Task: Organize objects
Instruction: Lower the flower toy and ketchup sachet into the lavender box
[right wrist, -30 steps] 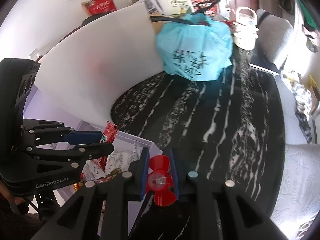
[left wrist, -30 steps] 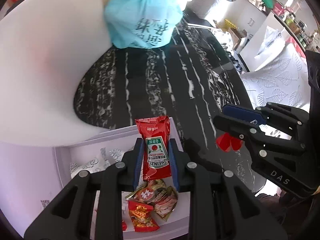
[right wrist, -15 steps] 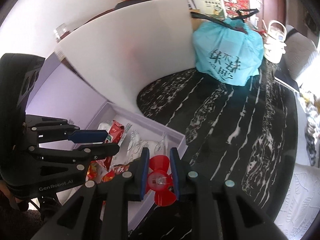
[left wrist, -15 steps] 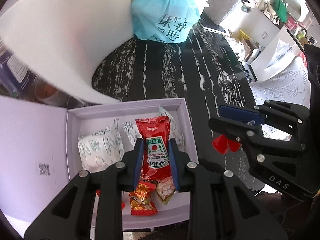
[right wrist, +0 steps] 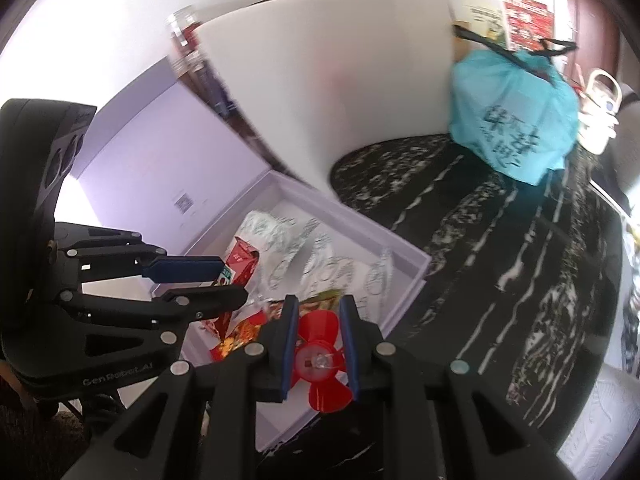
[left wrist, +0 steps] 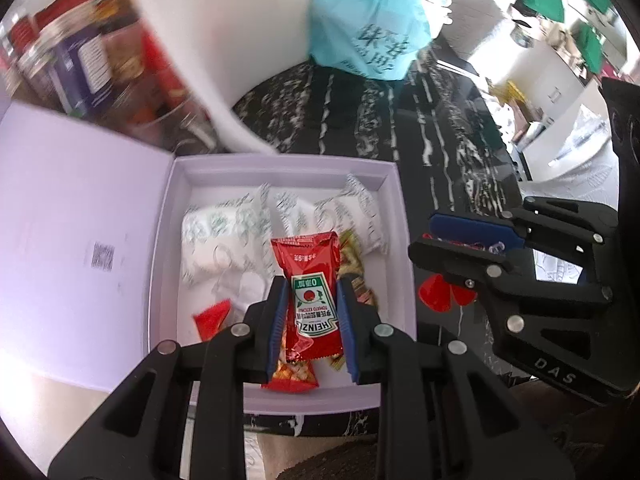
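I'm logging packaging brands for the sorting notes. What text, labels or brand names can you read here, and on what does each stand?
"HEINZ", upside down: red ketchup sachet in the left gripper.
"GenRobot.AI": left gripper body, right wrist view.
"DAS": right gripper body.
Dark Chinese characters: blue bag, not legible.
Code mark: box lid, too small.
Background packages: blurred.

Your left wrist camera looks steeply down along its fingers, close above the open lilac box (left wrist: 394, 216), with the black marble table (left wrist: 440, 128) beyond it. Your right wrist camera looks down from just right of the box (right wrist: 404, 252), angled across it. Both views share the box, the table and the blue bag (left wrist: 368, 48) (right wrist: 516, 120) far behind the box.
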Tool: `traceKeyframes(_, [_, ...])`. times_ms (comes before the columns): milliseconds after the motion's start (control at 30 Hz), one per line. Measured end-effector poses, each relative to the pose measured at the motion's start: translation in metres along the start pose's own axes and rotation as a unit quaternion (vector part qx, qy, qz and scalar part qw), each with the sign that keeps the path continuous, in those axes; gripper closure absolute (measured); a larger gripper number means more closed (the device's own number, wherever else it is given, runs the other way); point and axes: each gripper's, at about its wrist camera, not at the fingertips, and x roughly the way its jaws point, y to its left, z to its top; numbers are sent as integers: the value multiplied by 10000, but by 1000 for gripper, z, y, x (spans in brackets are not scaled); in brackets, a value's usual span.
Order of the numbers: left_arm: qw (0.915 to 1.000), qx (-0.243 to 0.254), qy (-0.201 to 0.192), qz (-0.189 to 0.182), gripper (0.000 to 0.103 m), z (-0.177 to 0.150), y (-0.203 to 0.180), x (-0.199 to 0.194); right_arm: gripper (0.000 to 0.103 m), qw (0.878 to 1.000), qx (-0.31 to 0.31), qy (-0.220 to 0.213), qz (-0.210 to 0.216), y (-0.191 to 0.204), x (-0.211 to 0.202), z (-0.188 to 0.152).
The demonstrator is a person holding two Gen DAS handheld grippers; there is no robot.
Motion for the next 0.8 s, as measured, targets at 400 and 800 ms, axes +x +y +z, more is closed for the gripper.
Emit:
traceKeyframes(400, [9961,-791,-30,379,80,-33,23,-3,83,9961,-659,278,518,30,17,-11])
traceKeyframes(800, [9897,-1312,5,579,80,-50,32,5,83,9900,-982,522,873,37,29,-23])
